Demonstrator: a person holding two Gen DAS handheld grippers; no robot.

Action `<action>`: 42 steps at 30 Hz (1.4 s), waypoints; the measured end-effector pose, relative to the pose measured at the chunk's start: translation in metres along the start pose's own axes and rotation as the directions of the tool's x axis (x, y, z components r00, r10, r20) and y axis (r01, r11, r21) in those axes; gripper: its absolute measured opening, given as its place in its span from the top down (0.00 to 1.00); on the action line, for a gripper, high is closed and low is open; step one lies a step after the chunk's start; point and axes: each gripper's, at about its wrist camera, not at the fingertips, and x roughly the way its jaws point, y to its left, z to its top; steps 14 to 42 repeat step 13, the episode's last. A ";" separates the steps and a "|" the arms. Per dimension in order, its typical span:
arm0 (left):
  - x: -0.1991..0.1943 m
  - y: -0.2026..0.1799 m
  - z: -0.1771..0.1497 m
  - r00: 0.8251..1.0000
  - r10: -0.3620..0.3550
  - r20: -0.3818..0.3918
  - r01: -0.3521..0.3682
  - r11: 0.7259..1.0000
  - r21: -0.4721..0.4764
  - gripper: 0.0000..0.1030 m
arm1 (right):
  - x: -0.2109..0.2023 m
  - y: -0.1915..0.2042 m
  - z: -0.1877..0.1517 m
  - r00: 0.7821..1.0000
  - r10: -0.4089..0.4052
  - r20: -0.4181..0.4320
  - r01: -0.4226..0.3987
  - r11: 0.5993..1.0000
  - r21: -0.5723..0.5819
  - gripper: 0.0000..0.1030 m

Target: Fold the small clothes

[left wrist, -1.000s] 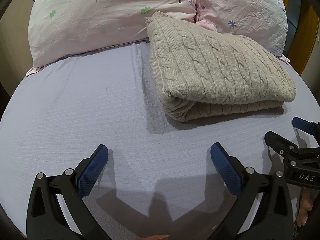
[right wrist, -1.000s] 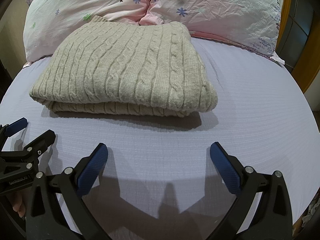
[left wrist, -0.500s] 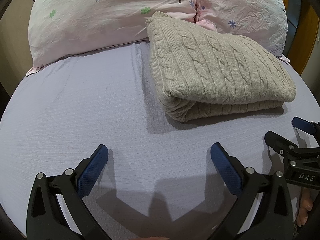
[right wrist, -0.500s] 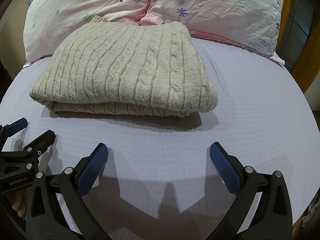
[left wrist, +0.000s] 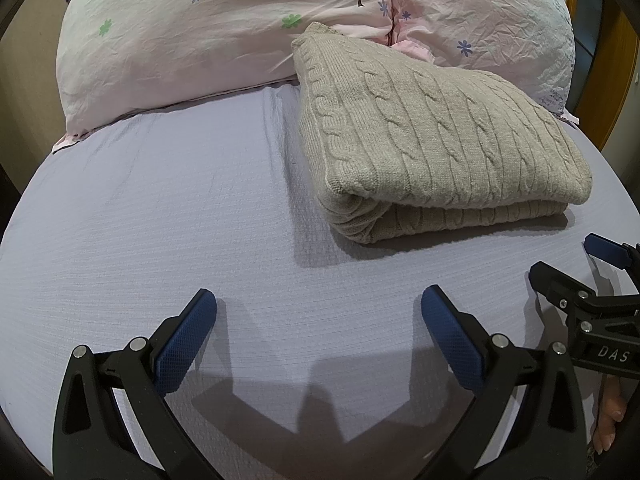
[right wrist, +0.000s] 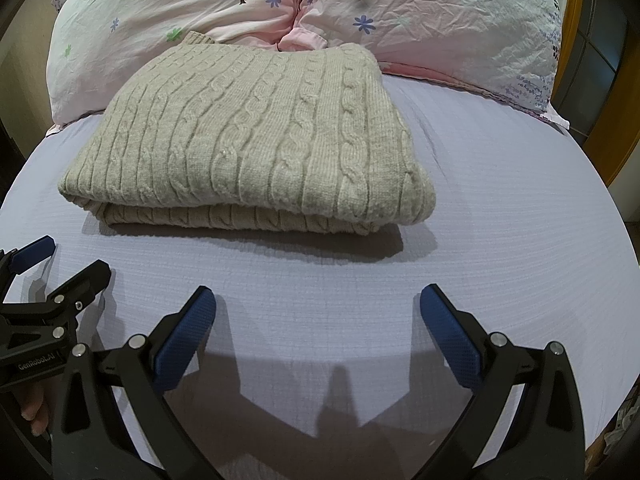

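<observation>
A beige cable-knit sweater [left wrist: 432, 148] lies folded in a flat rectangle on the lilac bed sheet [left wrist: 160, 208], its far edge against the pillows. It also shows in the right wrist view [right wrist: 256, 148]. My left gripper [left wrist: 318, 312] is open and empty, low over the sheet, in front of and left of the sweater. My right gripper [right wrist: 318, 312] is open and empty, in front of the sweater's right half. Each gripper shows at the edge of the other's view: the right gripper [left wrist: 580, 268], the left gripper [right wrist: 60, 260].
Two pale pink flower-print pillows [left wrist: 208, 28] [right wrist: 432, 20] lie along the head of the bed behind the sweater. A wooden frame [left wrist: 612, 80] stands at the far right. Bare sheet [right wrist: 500, 220] lies left and right of the sweater.
</observation>
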 end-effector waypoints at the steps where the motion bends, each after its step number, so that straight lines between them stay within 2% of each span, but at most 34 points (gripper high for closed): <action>1: 0.000 0.000 0.000 1.000 0.000 0.000 0.000 1.000 0.000 0.01 | 0.000 0.000 0.000 1.000 0.000 0.000 0.000 1.000 0.000 0.02; 42: 0.000 0.000 0.000 1.000 0.000 0.000 0.000 1.000 0.000 0.01 | 0.000 -0.001 0.000 1.000 0.000 0.000 0.000 1.000 0.001 0.02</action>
